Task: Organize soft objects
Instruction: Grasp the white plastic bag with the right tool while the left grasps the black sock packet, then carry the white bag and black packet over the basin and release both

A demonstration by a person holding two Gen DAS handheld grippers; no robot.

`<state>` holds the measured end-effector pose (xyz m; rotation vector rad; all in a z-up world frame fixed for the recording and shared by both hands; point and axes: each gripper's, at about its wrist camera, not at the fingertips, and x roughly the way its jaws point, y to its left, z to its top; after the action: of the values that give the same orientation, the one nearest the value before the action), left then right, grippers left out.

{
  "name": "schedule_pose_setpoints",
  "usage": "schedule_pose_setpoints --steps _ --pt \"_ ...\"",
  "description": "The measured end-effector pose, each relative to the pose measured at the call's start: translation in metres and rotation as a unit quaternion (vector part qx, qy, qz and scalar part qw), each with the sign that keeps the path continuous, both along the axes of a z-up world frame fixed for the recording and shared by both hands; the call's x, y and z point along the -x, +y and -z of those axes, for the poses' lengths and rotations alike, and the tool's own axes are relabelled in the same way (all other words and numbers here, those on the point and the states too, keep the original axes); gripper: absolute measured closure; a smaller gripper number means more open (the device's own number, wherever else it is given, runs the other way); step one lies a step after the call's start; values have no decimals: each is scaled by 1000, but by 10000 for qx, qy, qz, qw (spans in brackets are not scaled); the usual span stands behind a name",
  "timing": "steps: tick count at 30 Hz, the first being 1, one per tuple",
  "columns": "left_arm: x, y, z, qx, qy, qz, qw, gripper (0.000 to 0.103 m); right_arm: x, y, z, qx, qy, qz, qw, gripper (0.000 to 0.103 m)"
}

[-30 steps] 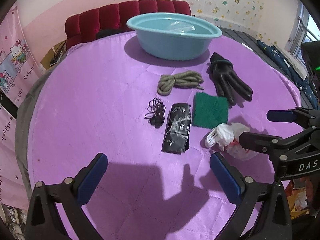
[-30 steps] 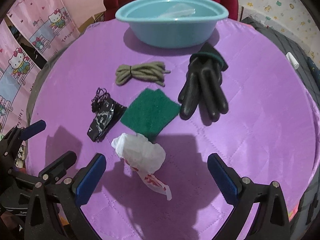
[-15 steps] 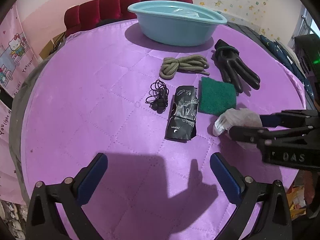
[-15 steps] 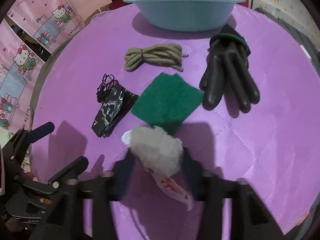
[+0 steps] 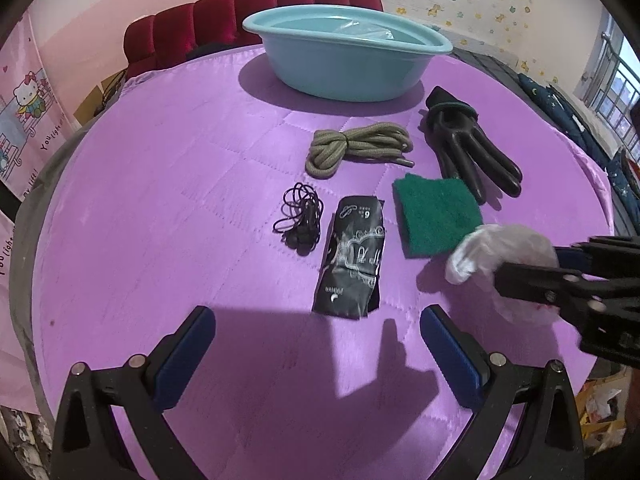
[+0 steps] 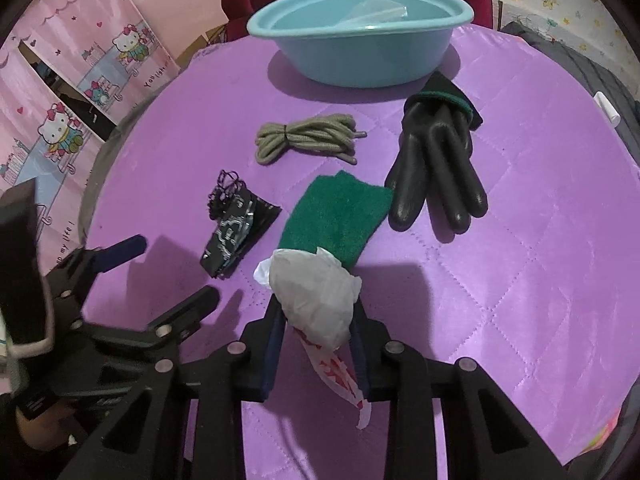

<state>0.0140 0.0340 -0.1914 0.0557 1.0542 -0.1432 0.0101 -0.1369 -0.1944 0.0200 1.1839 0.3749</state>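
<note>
A crumpled white plastic bag (image 6: 316,292) with red print sits between the pads of my right gripper (image 6: 318,312), whose jaws are closing and press it from both sides. In the left wrist view the same bag (image 5: 504,248) lies by the green scouring pad (image 5: 436,212). My left gripper (image 5: 316,328) hangs open over bare purple cloth, nothing between its fingers. On the cloth lie a black glove (image 5: 468,148), a coiled olive cord (image 5: 356,148), a black packet (image 5: 352,264) and a black tangle of thin cord (image 5: 302,224).
A teal basin (image 5: 352,68) stands at the far side of the purple quilted table (image 5: 160,200), with a clear plastic piece inside. A red sofa back (image 5: 240,12) is behind it. The table drops away at left and right edges.
My right gripper went from wide open around the white bag to closed against it. The bag is now bunched up between the pads. The left gripper stayed open.
</note>
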Motion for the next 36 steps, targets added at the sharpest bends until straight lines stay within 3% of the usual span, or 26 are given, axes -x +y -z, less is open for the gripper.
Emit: schedule_pose_setpoints --steps 9,12,16,18,19,36 --pt "-13 -11 13 -91 113 61 9999 1 8 -23 -14 20 -149 225 9996 71" --pt "-17 -14 16 -73 133 53 9999 11 8 -32 -15 23 -150 315 9994 71" --pt "-23 -18 19 -34 204 30 9998 31 6 -38 -15 30 -150 355 9993 71" --pt "-24 -19 19 29 226 50 9997 58 6 -41 -16 34 -147 359 9992 71" --pt "-24 -19 20 85 267 59 9996 67 6 -42 -16 38 -144 360 9992 71" --pt "4 -28 -9 336 277 280 9987 71 -1 -44 -27 21 -57 203 9998 71"
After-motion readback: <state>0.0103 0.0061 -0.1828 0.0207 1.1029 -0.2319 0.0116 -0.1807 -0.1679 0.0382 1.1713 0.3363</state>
